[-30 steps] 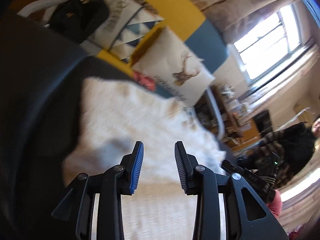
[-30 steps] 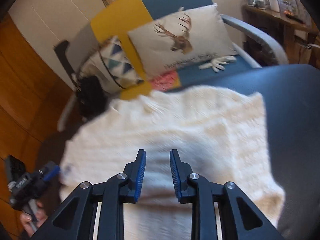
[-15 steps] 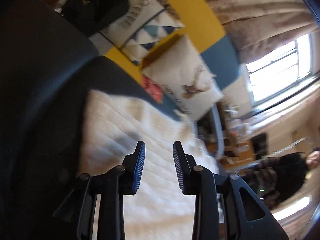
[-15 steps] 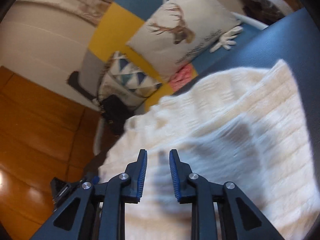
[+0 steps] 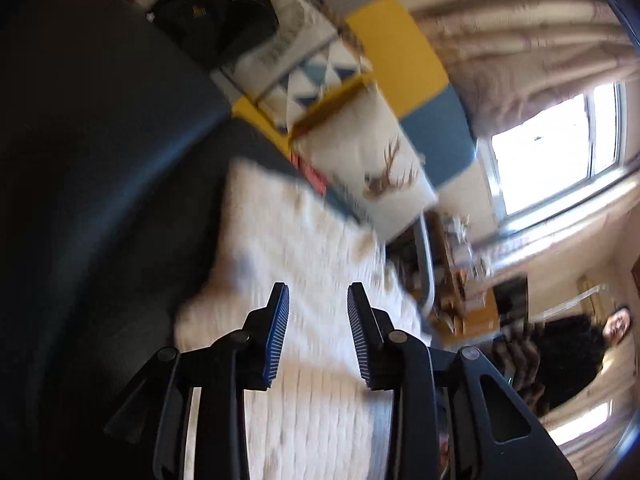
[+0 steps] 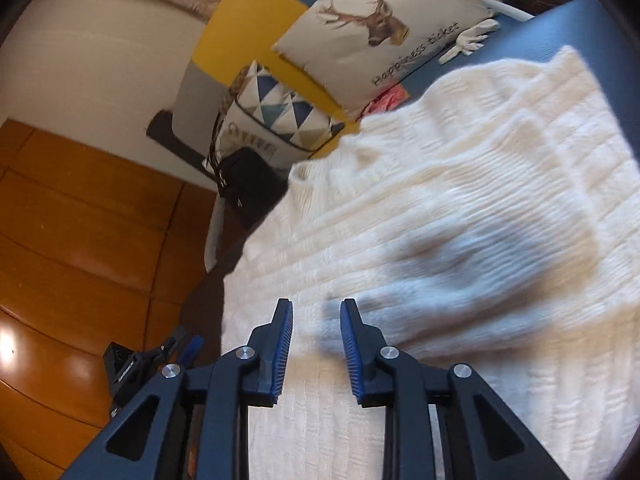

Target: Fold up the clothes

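Note:
A cream ribbed knit sweater [image 6: 460, 216] lies spread on a dark blue-grey padded surface [image 6: 576, 24]. In the left wrist view the same sweater [image 5: 304, 248] stretches away under my left gripper [image 5: 318, 292], which hovers over it, open, with nothing between its blue pads. My right gripper [image 6: 316, 306] hangs above the sweater's near part, also open and empty, and casts a shadow on the knit. The left gripper [image 6: 152, 360] shows at the lower left of the right wrist view, beyond the sweater's edge.
A sofa with yellow and blue panels holds a deer cushion [image 6: 376, 28], a triangle-pattern cushion [image 6: 276, 116] and a black bag [image 6: 248, 184]. A white glove [image 6: 468, 40] lies by the deer cushion. Orange wooden floor [image 6: 80, 240] lies left. A person [image 5: 568, 356] stands beside a window [image 5: 552, 148].
Both grippers have sunk closer to the sweater and rolled, so both views tilt. The sweater fills more of each view. Neither gripper has taken hold of anything.

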`<action>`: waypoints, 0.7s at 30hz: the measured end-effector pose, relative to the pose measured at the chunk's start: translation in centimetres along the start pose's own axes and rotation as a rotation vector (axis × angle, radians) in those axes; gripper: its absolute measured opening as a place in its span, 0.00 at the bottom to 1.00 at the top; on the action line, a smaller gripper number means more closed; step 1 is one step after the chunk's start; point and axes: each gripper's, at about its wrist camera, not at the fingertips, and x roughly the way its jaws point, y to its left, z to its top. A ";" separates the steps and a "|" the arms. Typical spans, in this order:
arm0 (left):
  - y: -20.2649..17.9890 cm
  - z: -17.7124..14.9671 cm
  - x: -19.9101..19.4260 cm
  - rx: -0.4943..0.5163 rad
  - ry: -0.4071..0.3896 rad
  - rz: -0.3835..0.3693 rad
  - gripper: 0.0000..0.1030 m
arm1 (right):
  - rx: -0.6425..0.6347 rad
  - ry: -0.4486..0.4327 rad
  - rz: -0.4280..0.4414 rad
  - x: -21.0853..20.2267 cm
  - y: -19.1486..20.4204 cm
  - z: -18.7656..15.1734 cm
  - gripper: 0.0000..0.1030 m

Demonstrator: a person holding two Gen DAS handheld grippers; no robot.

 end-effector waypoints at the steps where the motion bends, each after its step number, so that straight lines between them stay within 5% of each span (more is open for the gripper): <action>1: 0.7 -0.2 1.0 -0.009 0.029 0.041 0.32 | 0.004 0.015 -0.021 0.9 0.0 -0.2 0.25; 4: 3.4 -0.3 1.6 -0.108 0.045 0.056 0.13 | 0.076 0.039 -0.058 2.2 -1.2 -0.3 0.12; 7: 4.0 0.0 -1.2 -0.156 0.011 0.012 0.24 | 0.099 0.031 -0.025 1.3 -0.7 -0.6 0.25; 12: 3.6 -2.2 -5.7 -0.129 -0.035 -0.069 0.28 | -0.031 0.098 0.026 1.5 3.6 -4.1 0.25; 16: 4.5 -4.6 -4.4 -0.153 0.033 -0.012 0.29 | -0.089 0.197 0.070 4.4 6.2 -7.6 0.25; 19: 5.8 -5.4 -3.9 -0.201 0.040 0.024 0.25 | -0.130 0.272 -0.009 6.7 6.8 -10.0 0.25; 21: 6.8 -5.5 -4.1 -0.233 0.011 0.032 0.17 | -0.168 0.322 -0.089 7.3 6.0 -11.9 0.15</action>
